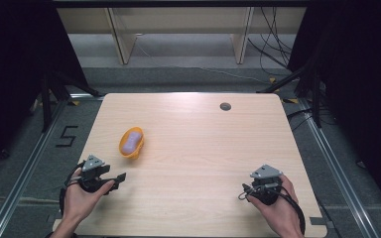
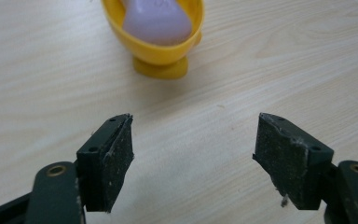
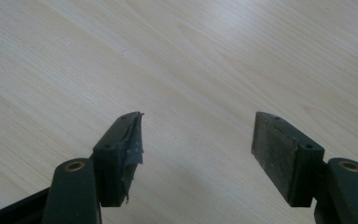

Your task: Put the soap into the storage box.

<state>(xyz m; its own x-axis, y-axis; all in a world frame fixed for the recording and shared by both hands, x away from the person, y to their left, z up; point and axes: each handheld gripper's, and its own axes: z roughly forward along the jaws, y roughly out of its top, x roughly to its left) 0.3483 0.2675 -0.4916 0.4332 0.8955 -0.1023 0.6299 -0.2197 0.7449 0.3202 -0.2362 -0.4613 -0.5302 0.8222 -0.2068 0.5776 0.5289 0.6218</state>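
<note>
Table point(image 2: 261, 56) beyond left claw point(image 2: 193, 154): yellow dish point(image 2: 161, 51), top cut off

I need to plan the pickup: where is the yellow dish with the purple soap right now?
In the high view the yellow dish sits on the left half of the table, just ahead of the left hand-held gripper; the purple soap lies inside it.

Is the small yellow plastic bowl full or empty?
Not empty: the yellow plastic bowl holds a smooth lilac soap-like lump.

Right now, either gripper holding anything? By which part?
Nothing held. Left gripper is open on bare table, short of the yellow dish with the purple soap. Right gripper is open too.
</note>
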